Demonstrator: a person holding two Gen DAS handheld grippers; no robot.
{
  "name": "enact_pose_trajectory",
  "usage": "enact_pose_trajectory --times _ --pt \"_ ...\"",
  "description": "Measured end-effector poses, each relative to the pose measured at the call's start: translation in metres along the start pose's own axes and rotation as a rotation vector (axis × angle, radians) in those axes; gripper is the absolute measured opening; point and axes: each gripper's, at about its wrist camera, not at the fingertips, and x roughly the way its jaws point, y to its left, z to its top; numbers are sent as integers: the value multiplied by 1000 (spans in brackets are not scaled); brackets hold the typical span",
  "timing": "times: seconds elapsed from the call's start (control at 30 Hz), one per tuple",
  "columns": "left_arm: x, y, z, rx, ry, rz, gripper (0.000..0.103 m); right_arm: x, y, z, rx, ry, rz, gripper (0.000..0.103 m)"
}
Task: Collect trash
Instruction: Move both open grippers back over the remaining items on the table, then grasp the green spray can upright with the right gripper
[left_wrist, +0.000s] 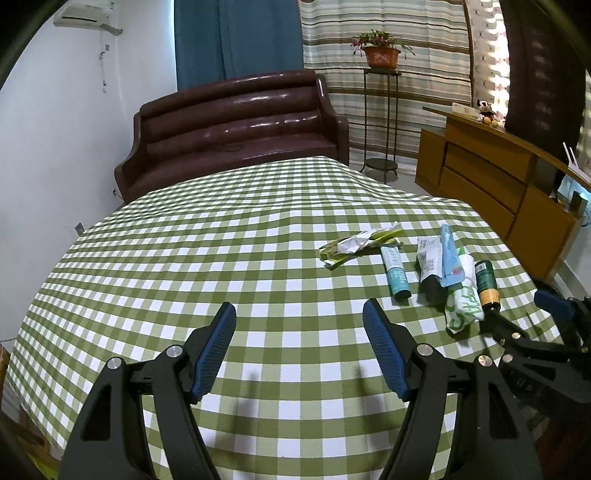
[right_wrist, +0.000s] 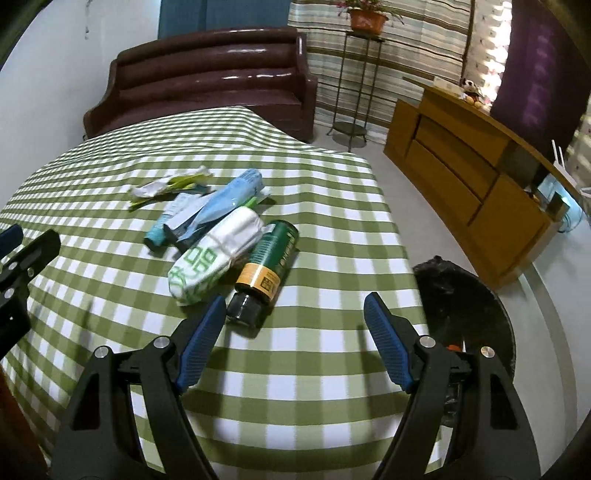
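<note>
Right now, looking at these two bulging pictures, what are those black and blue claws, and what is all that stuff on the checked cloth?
There is no robot here: a person holds a two-finger gripper in each hand, and a wide-angle camera on each looks forward along its fingers. One picture comes from the left gripper, the other from the right gripper. Both stand open and hold nothing.

On the green checked tablecloth lies a small heap of rubbish: a green bottle on its side nearest the right gripper, a white and green packet touching it, a blue wrapper, a teal tube and a crumpled wrapper. Beside the table stands a bin with a black liner, probably where it all goes.
</note>
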Motion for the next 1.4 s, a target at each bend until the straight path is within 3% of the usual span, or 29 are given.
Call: enact_pose_trajectory --times 0.5,0.77,1.4 --pt "11 -11 2 9 17 -20 69 9 -6 14 13 -3 -8 73" --pt "14 -12 2 8 22 -26 69 15 -7 22 13 10 -9 62" --pt "24 -18 7 5 34 -53 69 25 -13 34 16 28 -3 55"
